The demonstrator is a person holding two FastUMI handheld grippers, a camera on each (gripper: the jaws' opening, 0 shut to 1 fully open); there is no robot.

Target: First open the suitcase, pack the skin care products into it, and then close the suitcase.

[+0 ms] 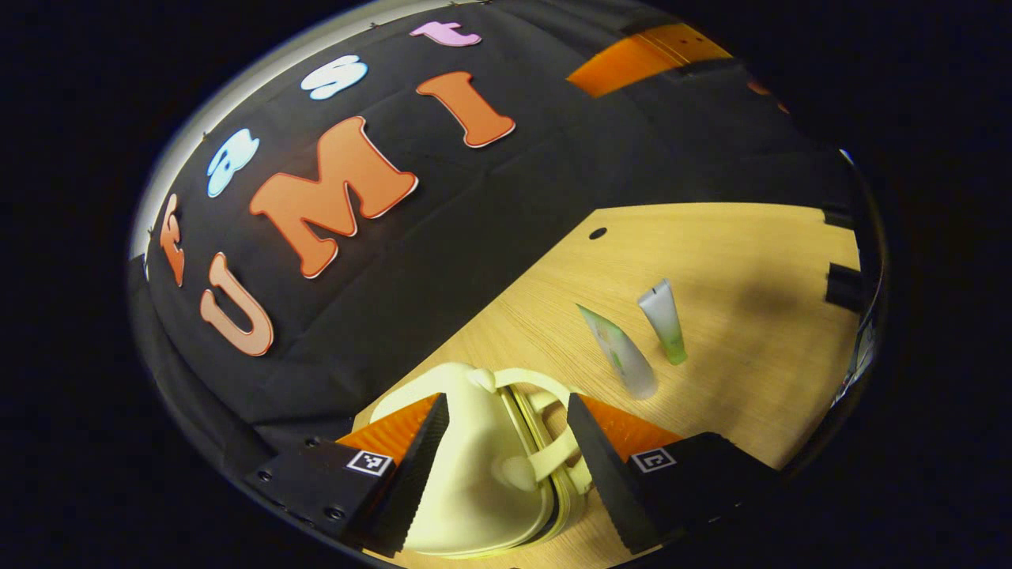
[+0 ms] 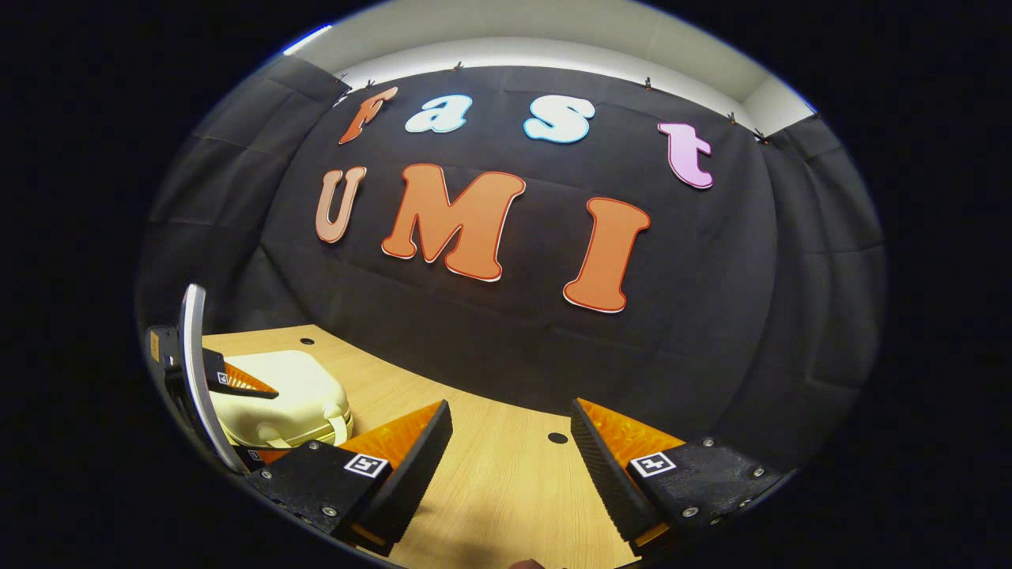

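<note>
L gripper [image 1: 500, 442] jaws wide, straddling closed suitcase [image 1: 474, 482] at tabletop [image 1: 759, 261] near edge, handle side fwd | R gripper [image 2: 512, 454] wide, empty, farther off | tubes [image 1: 644, 340] beyond case | L nearer to open

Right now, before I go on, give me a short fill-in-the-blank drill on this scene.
1. The suitcase is still ____.
2. The count of skin care tubes on the table is ____.
3. The left hand-held gripper has its fingers on either side of the ____.
4. The right hand-held gripper is open and holds ____.

Missing words: closed; two; suitcase; nothing
</note>
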